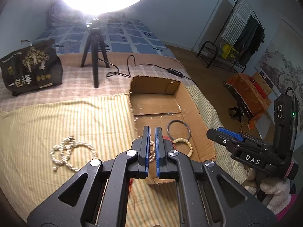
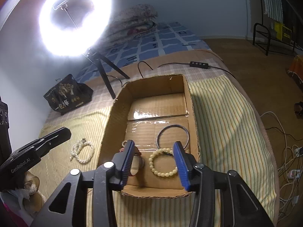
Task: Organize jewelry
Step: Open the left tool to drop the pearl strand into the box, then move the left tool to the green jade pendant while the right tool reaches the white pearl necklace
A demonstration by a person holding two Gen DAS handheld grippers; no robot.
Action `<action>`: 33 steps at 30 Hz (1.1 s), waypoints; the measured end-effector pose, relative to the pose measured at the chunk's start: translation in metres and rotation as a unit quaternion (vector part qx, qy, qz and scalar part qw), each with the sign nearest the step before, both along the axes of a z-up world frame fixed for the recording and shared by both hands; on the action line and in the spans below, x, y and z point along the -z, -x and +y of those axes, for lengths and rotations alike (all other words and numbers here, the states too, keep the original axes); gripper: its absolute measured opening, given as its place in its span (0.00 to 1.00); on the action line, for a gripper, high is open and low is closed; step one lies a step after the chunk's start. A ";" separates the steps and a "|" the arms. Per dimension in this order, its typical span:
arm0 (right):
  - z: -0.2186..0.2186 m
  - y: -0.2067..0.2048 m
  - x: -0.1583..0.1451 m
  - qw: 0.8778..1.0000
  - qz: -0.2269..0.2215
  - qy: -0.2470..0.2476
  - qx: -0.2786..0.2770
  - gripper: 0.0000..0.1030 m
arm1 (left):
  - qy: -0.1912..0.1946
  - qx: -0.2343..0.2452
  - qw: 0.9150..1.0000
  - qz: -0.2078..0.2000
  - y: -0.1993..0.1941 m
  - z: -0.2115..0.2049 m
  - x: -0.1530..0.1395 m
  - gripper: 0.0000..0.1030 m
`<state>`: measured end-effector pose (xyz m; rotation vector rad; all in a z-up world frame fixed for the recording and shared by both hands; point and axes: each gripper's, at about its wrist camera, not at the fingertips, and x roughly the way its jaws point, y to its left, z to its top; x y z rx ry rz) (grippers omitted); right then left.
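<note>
Only right view shows bead bracelet (image 2: 163,162) whole.

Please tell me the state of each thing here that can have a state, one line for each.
left gripper: shut, holds nothing visible
right gripper: open, above the box, grips nothing
cardboard box: open on top
beaded bracelet: lies in the box
metal bangle: lies flat in the box
pearl necklace: on the striped cloth, outside
ring light: switched on
</note>
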<state>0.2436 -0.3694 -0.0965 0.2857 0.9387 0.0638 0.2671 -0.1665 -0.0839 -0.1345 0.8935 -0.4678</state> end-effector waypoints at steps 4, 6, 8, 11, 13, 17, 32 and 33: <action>0.011 0.006 -0.008 1.000 -0.011 0.002 -0.006 0.61 | -0.018 -0.011 1.000 -0.021 0.007 0.020 -0.011 0.02; 0.020 0.009 -0.012 1.000 -0.018 0.005 -0.012 0.67 | -0.028 -0.016 0.999 -0.029 0.009 0.030 -0.015 0.02; 0.028 0.012 -0.016 1.000 -0.023 0.007 -0.020 0.74 | -0.040 -0.023 0.998 -0.035 0.011 0.042 -0.018 0.14; 0.041 0.013 -0.021 0.999 -0.030 0.011 -0.029 0.86 | -0.049 -0.029 0.997 -0.044 0.015 0.062 -0.023 0.48; 0.051 0.013 -0.024 0.999 -0.035 0.014 -0.034 0.92 | -0.062 -0.040 0.996 -0.052 0.019 0.077 -0.027 0.51; 0.073 0.012 -0.026 0.997 -0.042 0.025 -0.051 0.93 | -0.075 -0.062 0.994 -0.054 0.022 0.105 -0.029 0.51; 0.142 0.001 -0.019 0.991 -0.087 0.045 -0.090 0.93 | -0.082 -0.118 0.989 -0.023 0.024 0.188 -0.008 0.51; 0.145 -0.002 -0.018 0.992 -0.081 0.041 -0.090 0.93 | -0.080 -0.121 0.989 -0.020 0.024 0.191 -0.006 0.51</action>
